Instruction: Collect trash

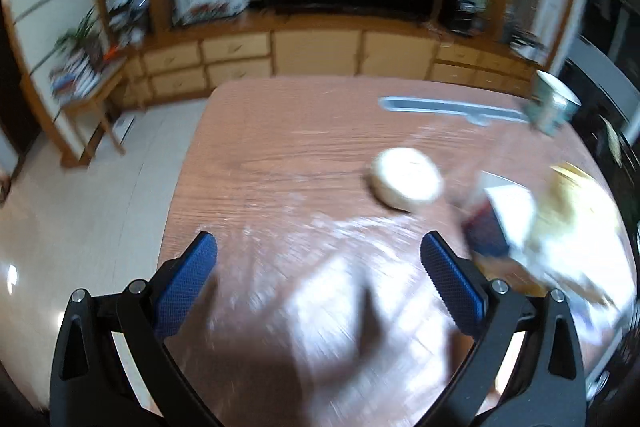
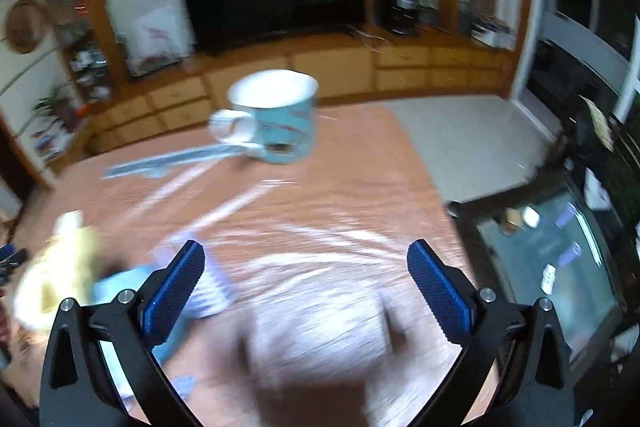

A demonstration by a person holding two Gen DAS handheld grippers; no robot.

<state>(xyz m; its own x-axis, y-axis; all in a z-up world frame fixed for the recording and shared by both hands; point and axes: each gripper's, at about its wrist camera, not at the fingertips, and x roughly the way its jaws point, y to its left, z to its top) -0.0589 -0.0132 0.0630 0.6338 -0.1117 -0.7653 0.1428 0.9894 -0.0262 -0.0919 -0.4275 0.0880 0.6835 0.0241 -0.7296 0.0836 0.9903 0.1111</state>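
**A:** Two grippers over the wooden table (image 1: 280, 155), and both pictures are smeared with blur. Left gripper (image 1: 318, 247) has its fingers spread wide, nothing between them.

**B:** Same on the right gripper (image 2: 306, 255): fingers wide apart, empty.

**A:** Trash sits at the left gripper's right side: a yellowish crumpled wrapper (image 1: 572, 211), possibly a bag, touching a white and dark packet (image 1: 500, 219). White round tub (image 1: 406, 179) lies just beyond.

**B:** From the right wrist, that wrapper (image 2: 60, 267) is far left. Blue mug (image 2: 276, 119) stands ahead, beside a grey flat strip (image 2: 176, 157).
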